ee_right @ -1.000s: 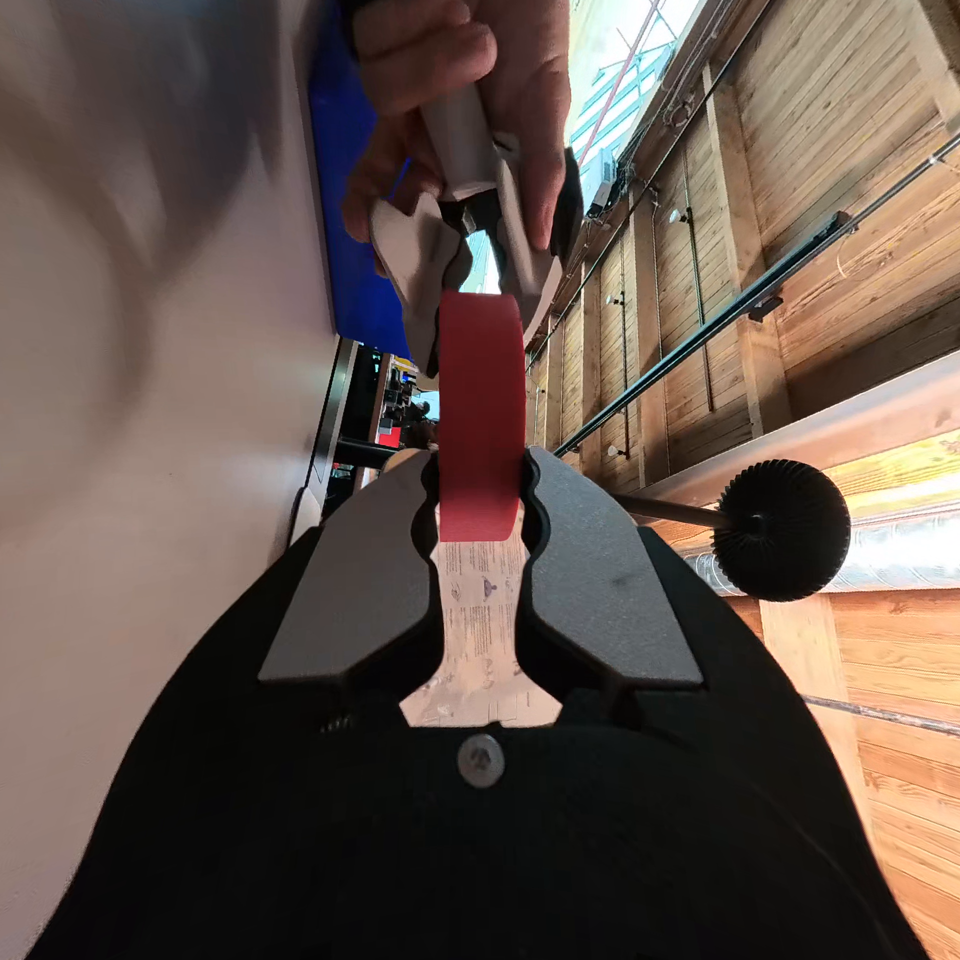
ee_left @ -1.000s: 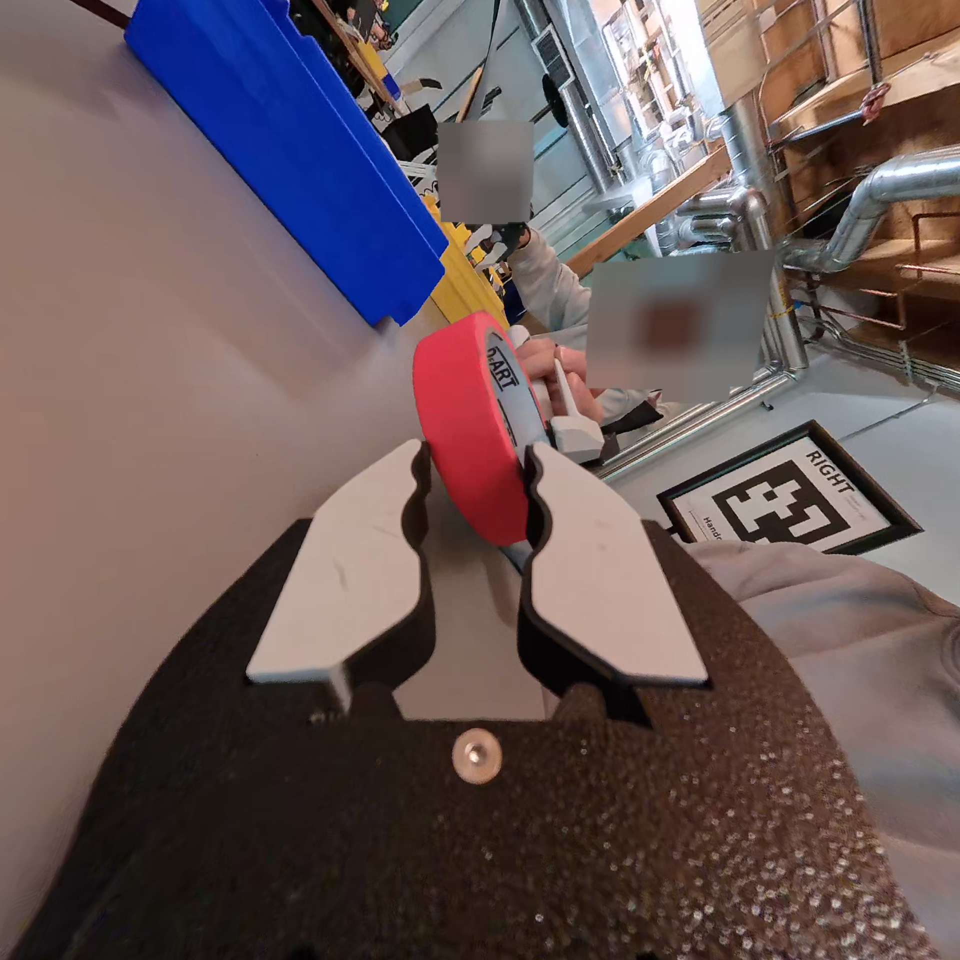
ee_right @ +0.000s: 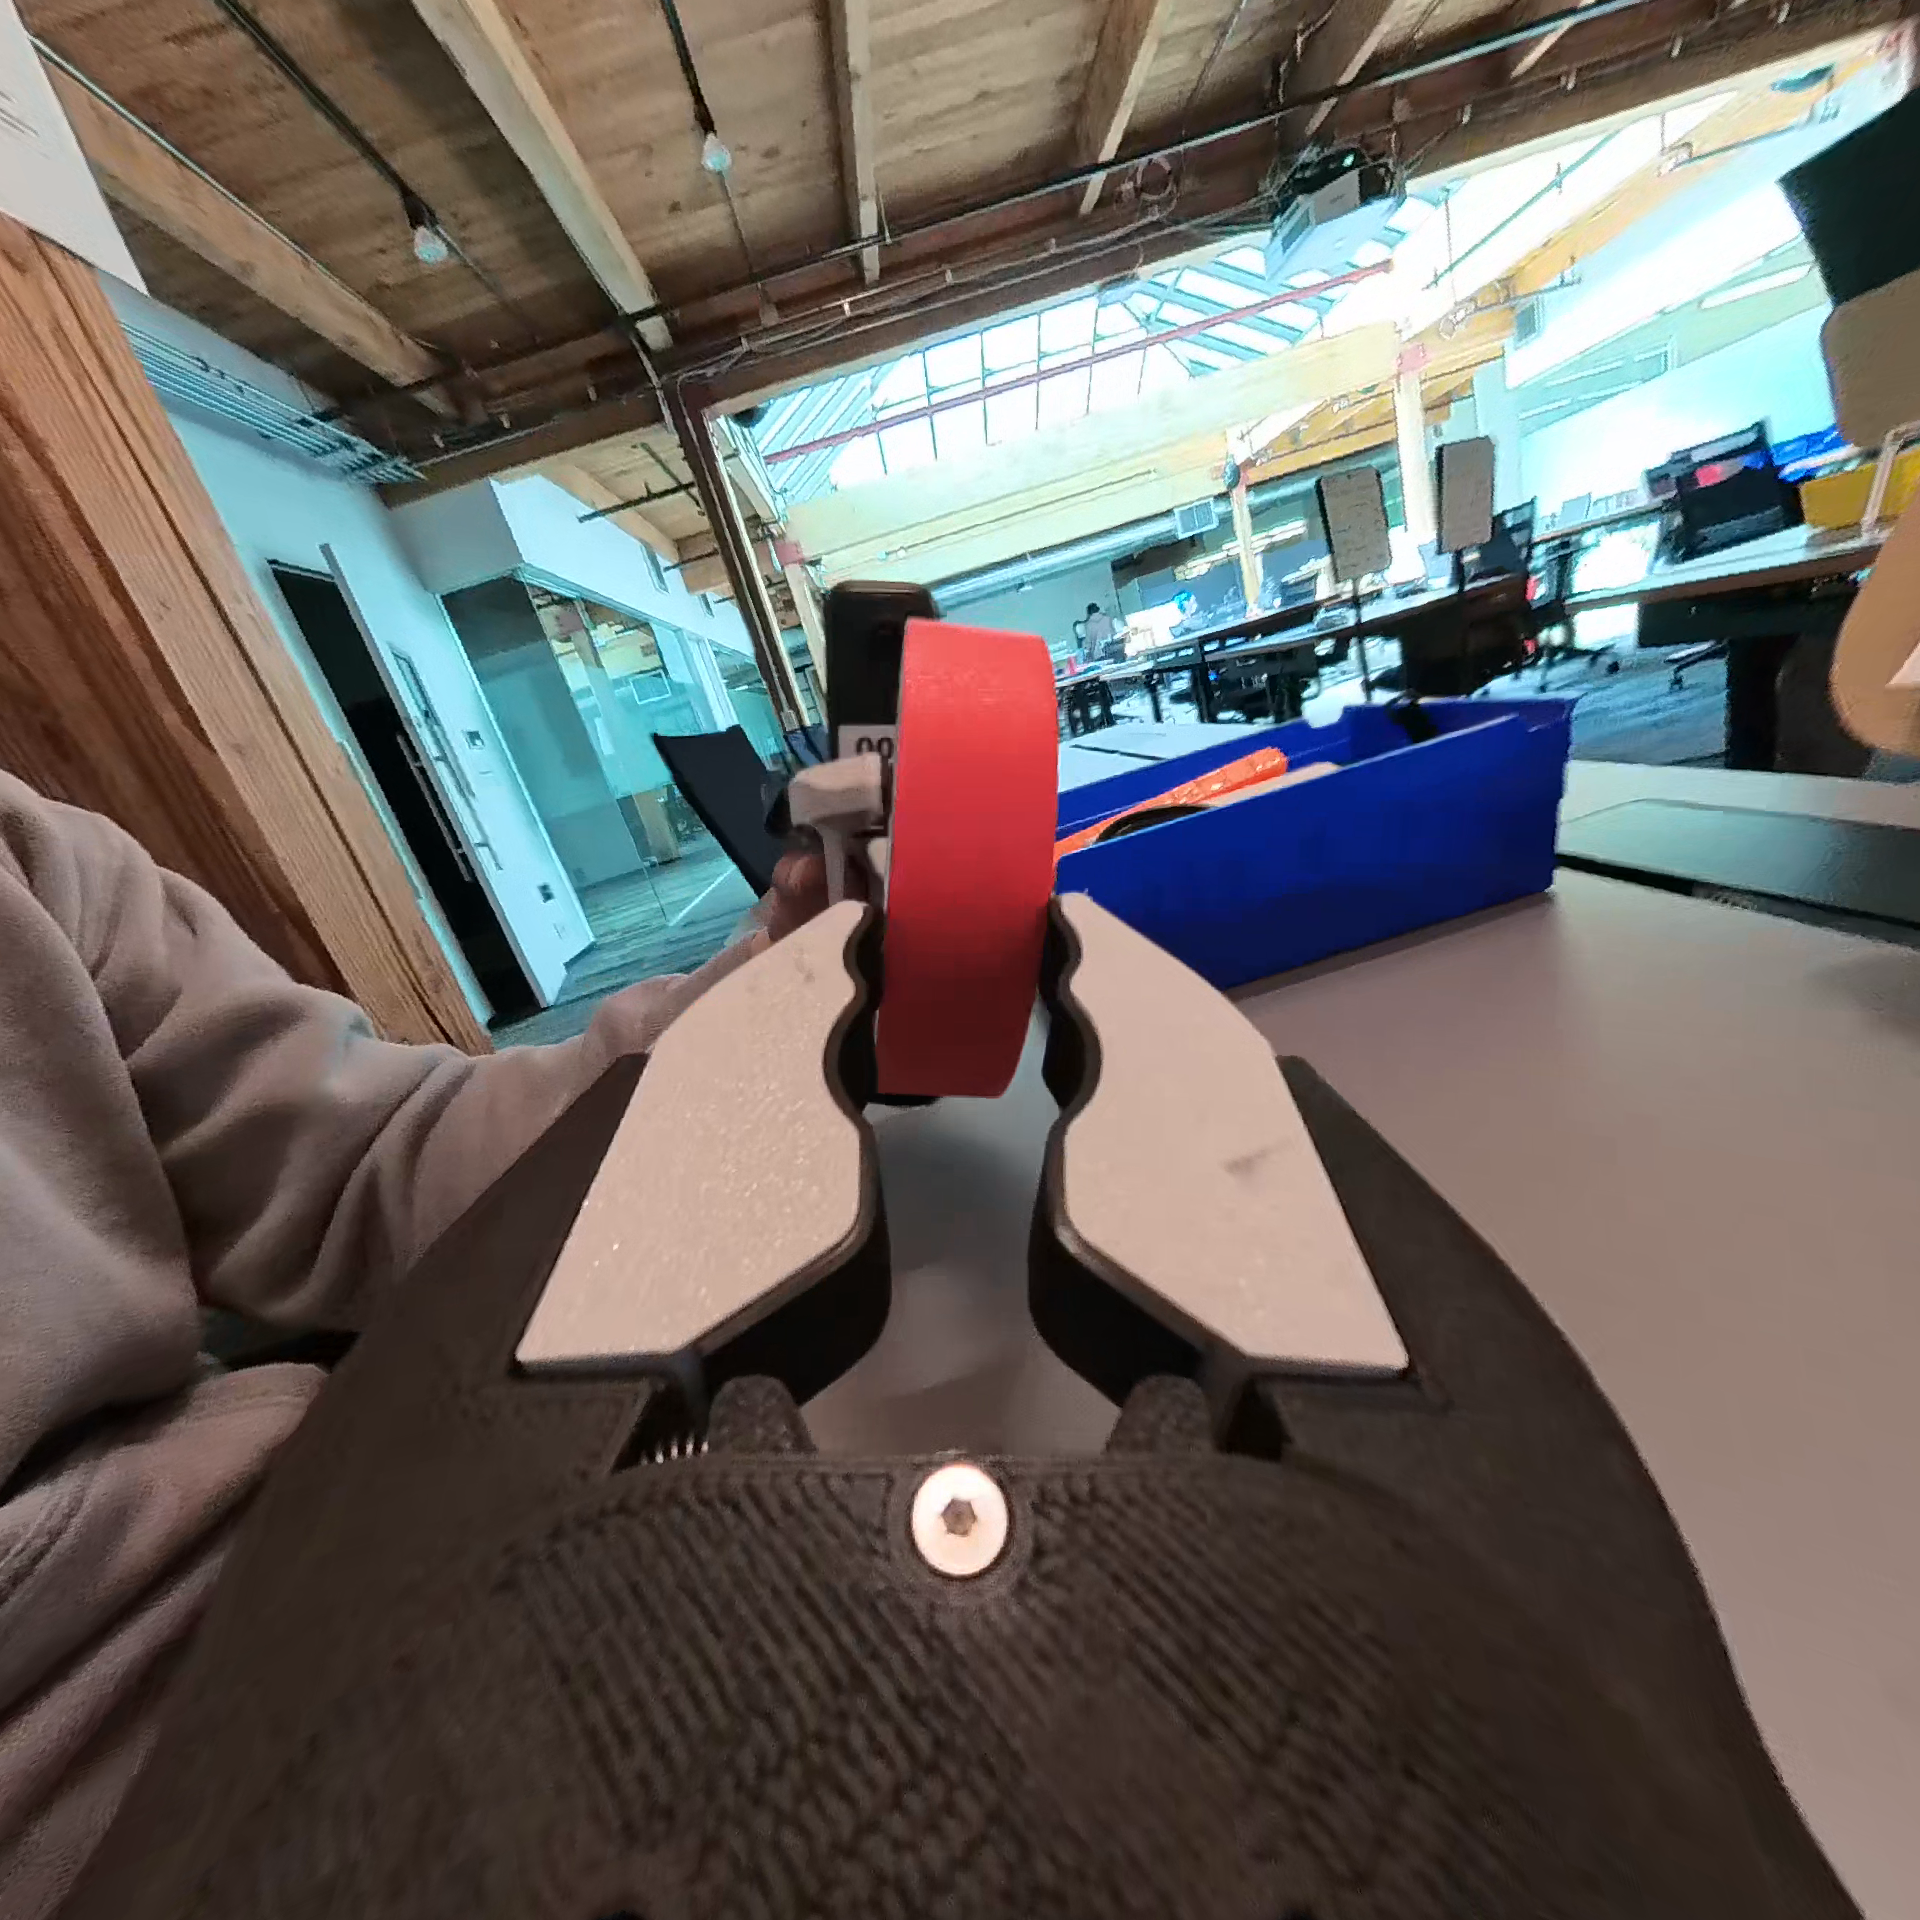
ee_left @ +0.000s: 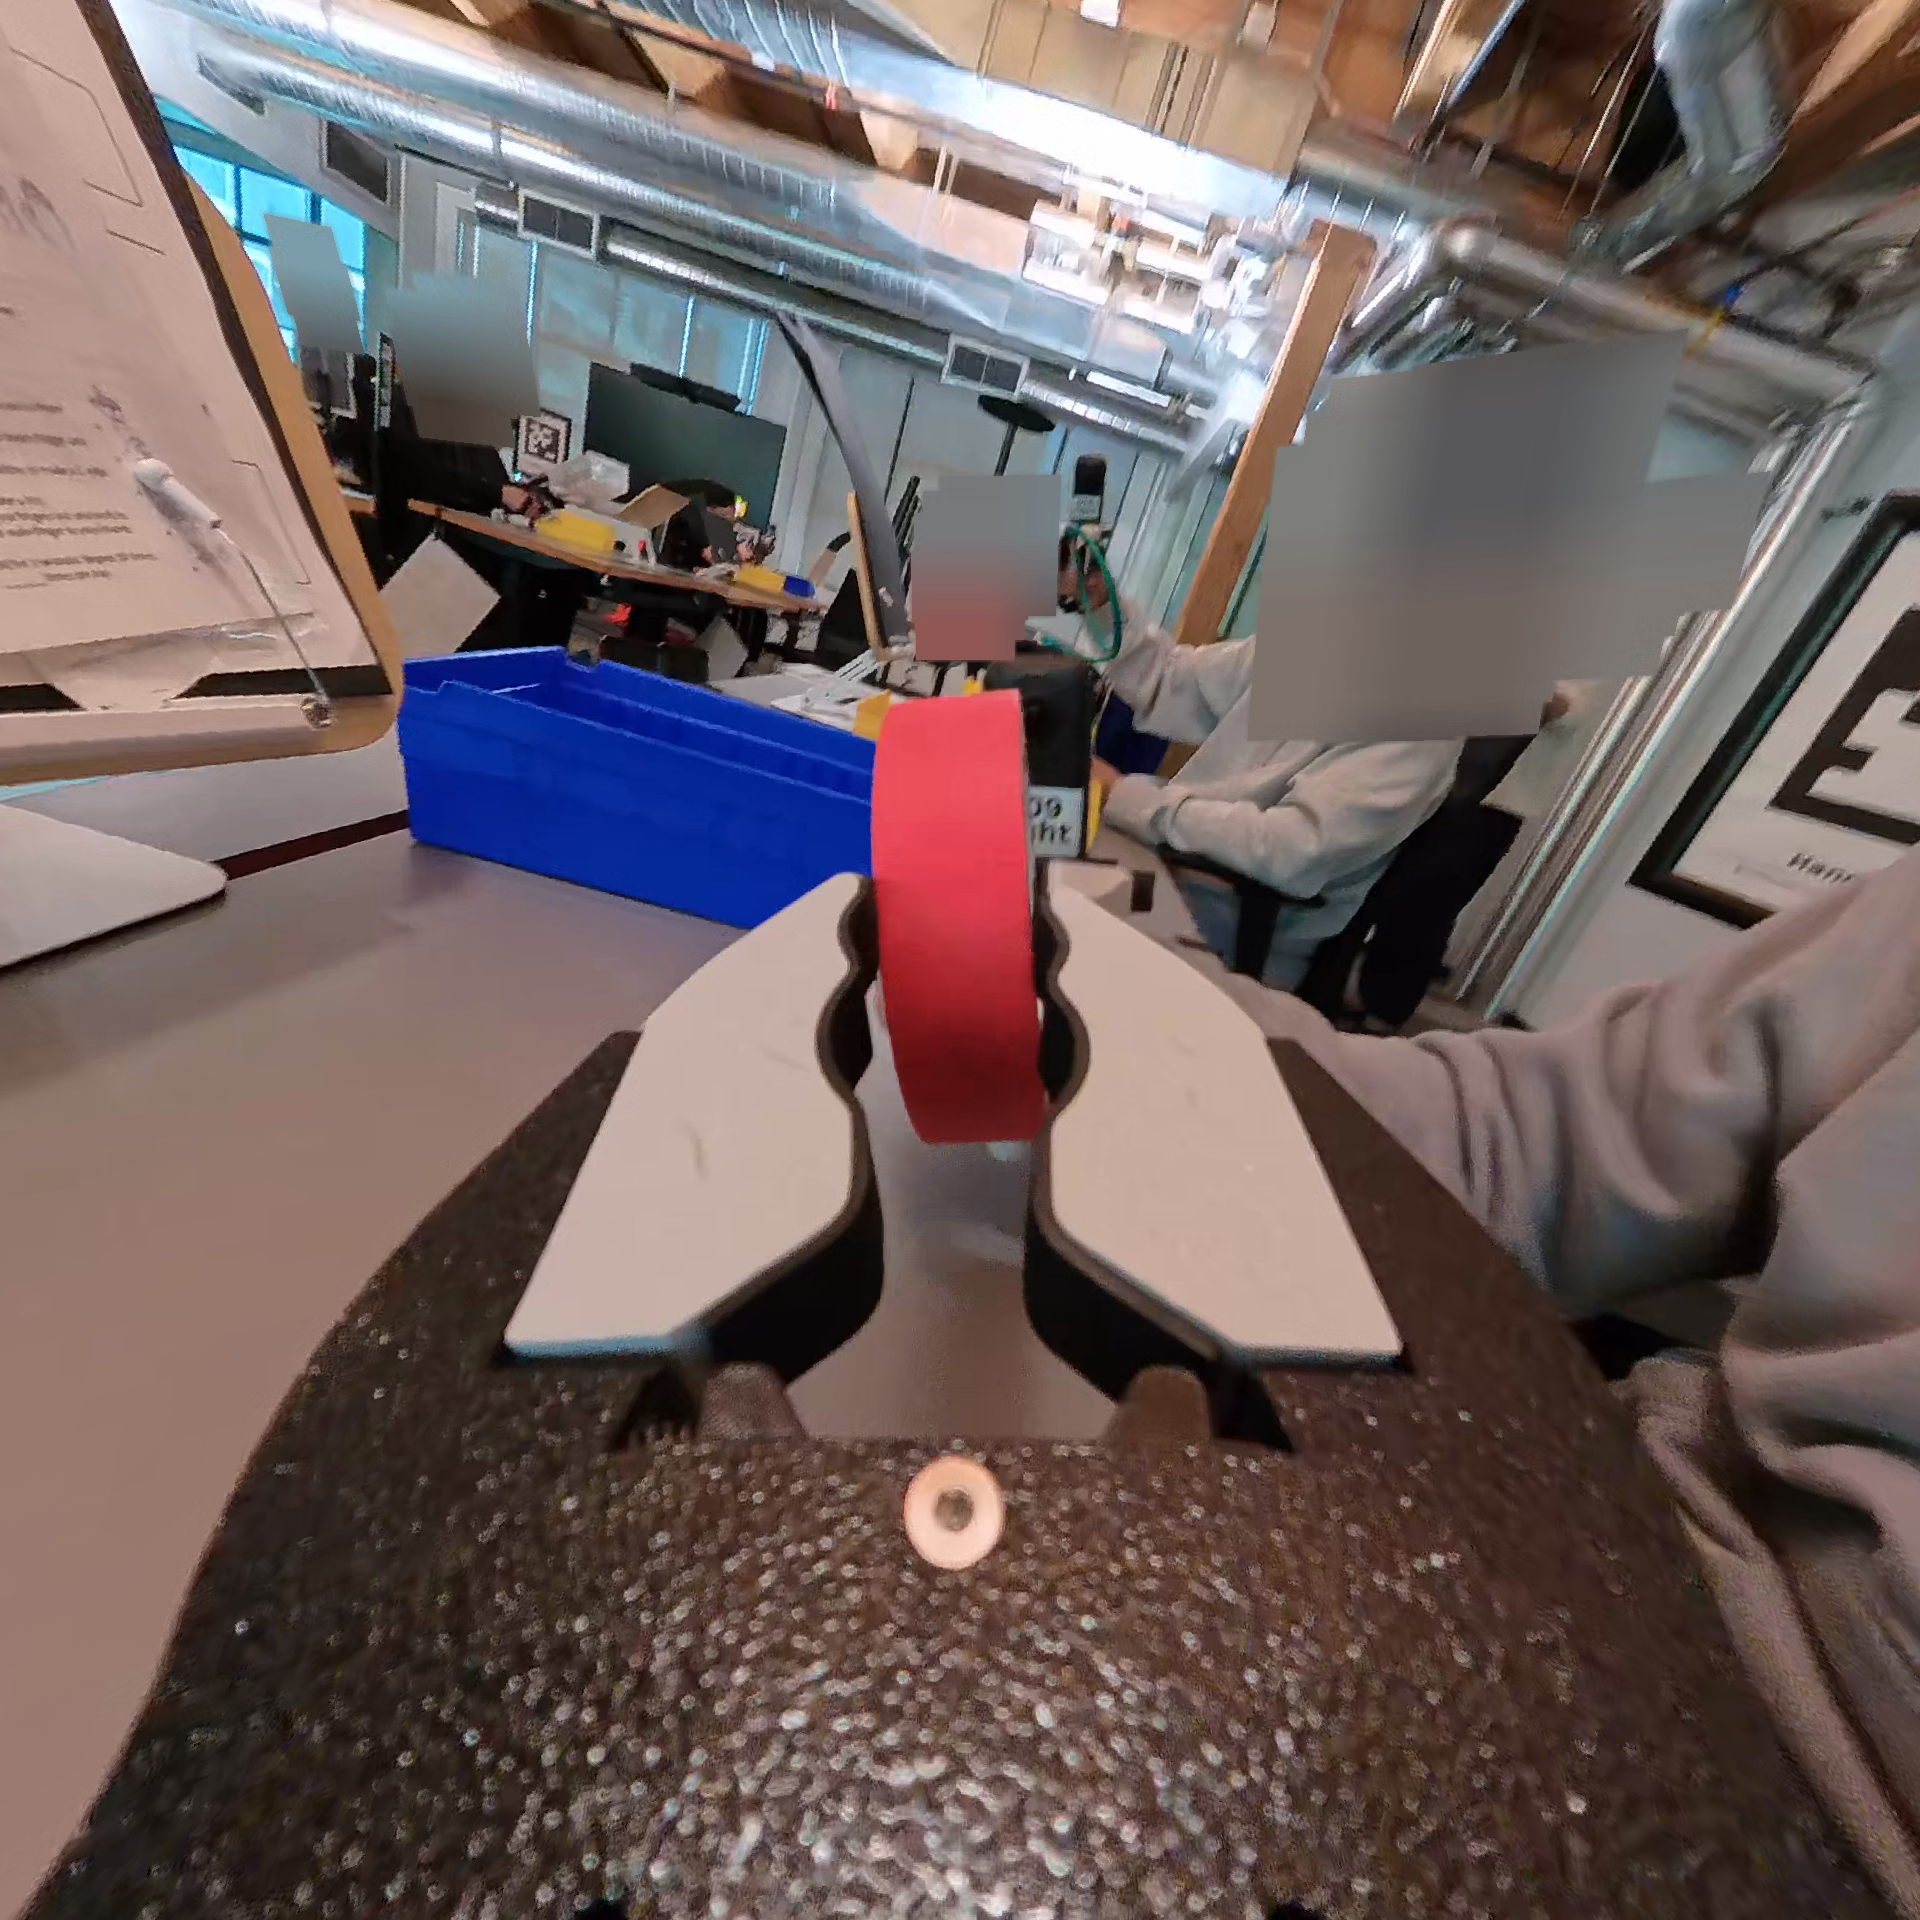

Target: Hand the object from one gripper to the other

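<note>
- One red tape roll (ee_left: 956, 914) stands on edge above the grey table (ee_left: 312, 1039), lifted clear of it, caught between both claws at once.
- The left gripper (ee_left: 951, 914) is narrowed onto the roll: its right finger presses the roll's side, while a thin gap shows at its left fingertip.
- The right gripper (ee_right: 956, 925) is closed on the same red tape roll (ee_right: 966, 883), both fingertips hugging its flanks.
- In the right wrist view, the other gripper's black body and white parts peek out at 10 o'clock behind the roll.
- One blue bin (ee_right: 1320, 821) sits on the table at 2 o'clock from the roll; an orange item (ee_right: 1174, 790) lies inside.
- One clipboard (ee_left: 156, 416) with papers stands at 10 o'clock in the left wrist view.
</note>
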`<state>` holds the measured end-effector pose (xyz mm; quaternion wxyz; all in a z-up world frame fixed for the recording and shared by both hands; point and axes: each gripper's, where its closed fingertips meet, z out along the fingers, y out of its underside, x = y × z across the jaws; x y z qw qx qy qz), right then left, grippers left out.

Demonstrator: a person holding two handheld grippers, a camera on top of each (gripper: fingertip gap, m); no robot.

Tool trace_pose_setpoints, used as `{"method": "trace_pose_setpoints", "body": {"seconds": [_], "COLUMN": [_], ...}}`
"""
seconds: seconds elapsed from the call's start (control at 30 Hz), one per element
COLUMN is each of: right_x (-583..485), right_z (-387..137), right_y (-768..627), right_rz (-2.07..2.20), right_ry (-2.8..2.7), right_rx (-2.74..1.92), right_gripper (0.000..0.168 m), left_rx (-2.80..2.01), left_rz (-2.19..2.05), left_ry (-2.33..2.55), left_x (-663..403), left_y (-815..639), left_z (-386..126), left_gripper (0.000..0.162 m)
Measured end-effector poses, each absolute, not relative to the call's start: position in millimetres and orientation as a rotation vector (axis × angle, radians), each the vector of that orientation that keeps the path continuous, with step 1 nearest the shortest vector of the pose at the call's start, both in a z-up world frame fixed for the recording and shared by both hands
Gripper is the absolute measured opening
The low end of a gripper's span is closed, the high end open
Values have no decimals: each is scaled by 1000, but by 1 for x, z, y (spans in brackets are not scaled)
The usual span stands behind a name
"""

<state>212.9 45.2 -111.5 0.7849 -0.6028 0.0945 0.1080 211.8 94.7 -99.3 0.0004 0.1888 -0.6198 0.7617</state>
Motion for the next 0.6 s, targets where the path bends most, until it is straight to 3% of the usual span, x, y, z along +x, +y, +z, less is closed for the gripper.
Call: {"method": "trace_pose_setpoints", "body": {"seconds": [0.1, 0.23, 0.33, 0.53, 0.6], "right_x": [219, 240, 251, 246, 240], "right_z": [-111, -115, -124, -139, -141], "right_y": [37, 21, 19, 43, 51], "right_rz": [89, -13, -5, 47, 60], "right_ry": [187, 307, 413, 503, 492], "right_rx": [-1352, -1418, -1445, -1513, -1533], "right_gripper": [29, 29, 29, 29, 29], "left_rx": [631, 578, 515, 257, 280], "left_rz": [2417, 2475, 2227, 1862, 1778], "left_ry": [-2074, -2663, -3338, -3772, -3849], "left_x": [218, 231, 249, 252, 256], "left_y": [91, 93, 94, 59, 57], "left_z": [-104, -115, -137, -165, -167], "left_gripper": [35, 79, 107, 113, 121]}}
